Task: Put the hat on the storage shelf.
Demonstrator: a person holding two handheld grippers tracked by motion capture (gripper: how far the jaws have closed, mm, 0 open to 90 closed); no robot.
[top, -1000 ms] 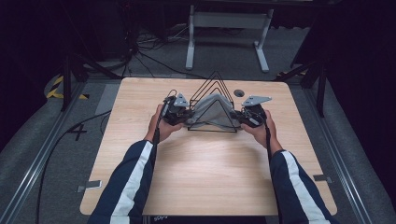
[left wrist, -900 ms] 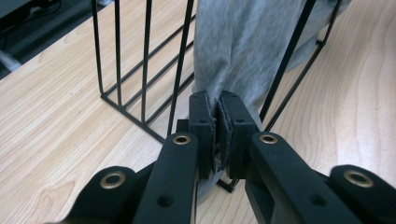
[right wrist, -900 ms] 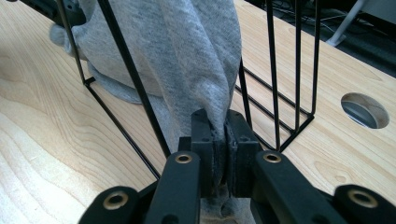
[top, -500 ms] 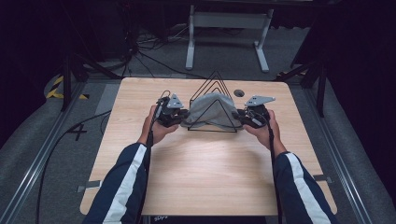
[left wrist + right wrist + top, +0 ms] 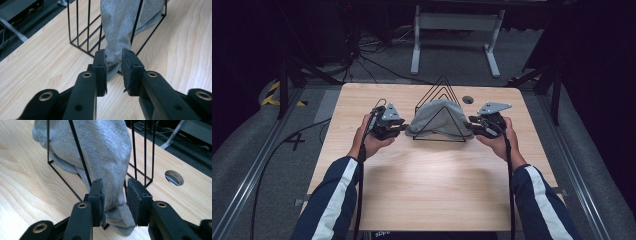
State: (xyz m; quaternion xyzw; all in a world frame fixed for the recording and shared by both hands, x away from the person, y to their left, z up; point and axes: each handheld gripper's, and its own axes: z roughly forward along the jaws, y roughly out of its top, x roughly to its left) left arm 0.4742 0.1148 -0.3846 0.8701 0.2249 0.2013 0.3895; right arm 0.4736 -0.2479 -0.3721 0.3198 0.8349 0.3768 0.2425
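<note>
A grey cloth [image 5: 437,117] hangs over a black wire triangle rack [image 5: 442,82] at the table's far middle. My left gripper [image 5: 404,129] is at the cloth's left end and my right gripper [image 5: 472,125] at its right end. In the left gripper view the left gripper [image 5: 114,56] has a gap between its pads, and a fold of the cloth [image 5: 120,25] lies loose in it. The right gripper [image 5: 114,187] also straddles the cloth [image 5: 105,150] without pinching it. Both pairs of jaws have just been opening, with the cloth still between them.
The wooden table [image 5: 432,185] stretches bare toward the person. A round cable hole [image 5: 468,99] lies just behind the rack on the right. Beyond the far edge stand a white metal frame [image 5: 457,22] and floor cables [image 5: 377,65].
Both grippers' jaws have parted from the cloth ends they were pinching. The hands have drawn slightly away from the rack, the left more. The cloth stays draped on the rack.
</note>
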